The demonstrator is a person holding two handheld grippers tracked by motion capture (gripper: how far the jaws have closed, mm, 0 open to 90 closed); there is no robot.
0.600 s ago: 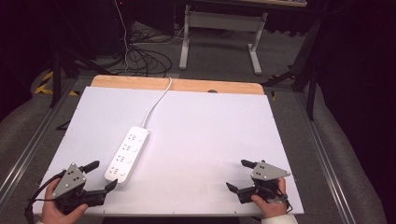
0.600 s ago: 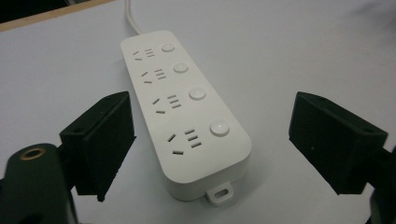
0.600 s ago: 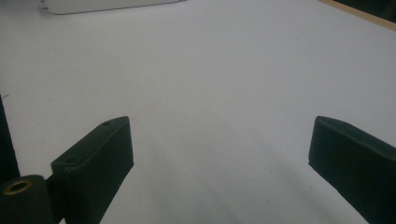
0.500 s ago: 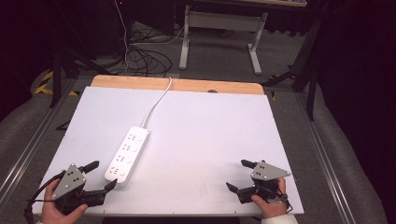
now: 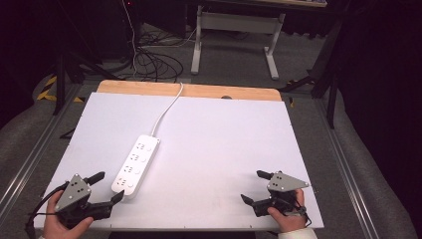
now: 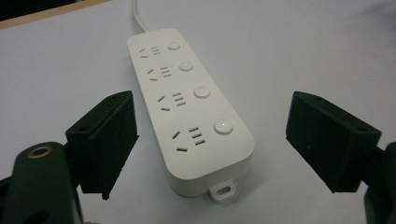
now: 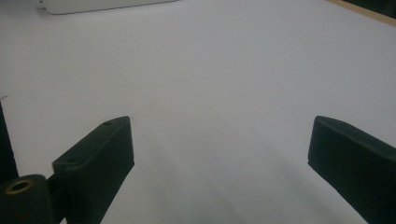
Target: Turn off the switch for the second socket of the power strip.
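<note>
Left gripper (image 5: 105, 186), held in the person's left hand (image 5: 59, 226) at the near left corner of the bench (image 5: 224, 144), has its jaws spread wide and grips nothing; in the left gripper view (image 6: 205, 144) the near end of the power strip (image 6: 189, 107) lies between the two jaws, untouched by either. Right gripper (image 5: 256, 186), held in the right hand (image 5: 286, 221) near the bench's near right corner, is likewise wide open and empty, well apart from the power strip (image 5: 135, 163); its own view (image 7: 219, 154) looks along the jaws over bare white surface.

Power strip: white, four sockets each with a round button, lying flat on the left half of the bench, its near end just beside the left gripper. Its white cord (image 5: 166, 107) runs from the far end to the far edge of the bench.

Compared with 0.6 s ago, both grippers and the power strip keep the same positions.

Bench: a white sheet over a wooden top whose far strip (image 5: 189, 90) shows. Beyond the power strip, on the grey floor, lie black cables (image 5: 149, 62) and a white table frame (image 5: 234, 30); the room is dark.
</note>
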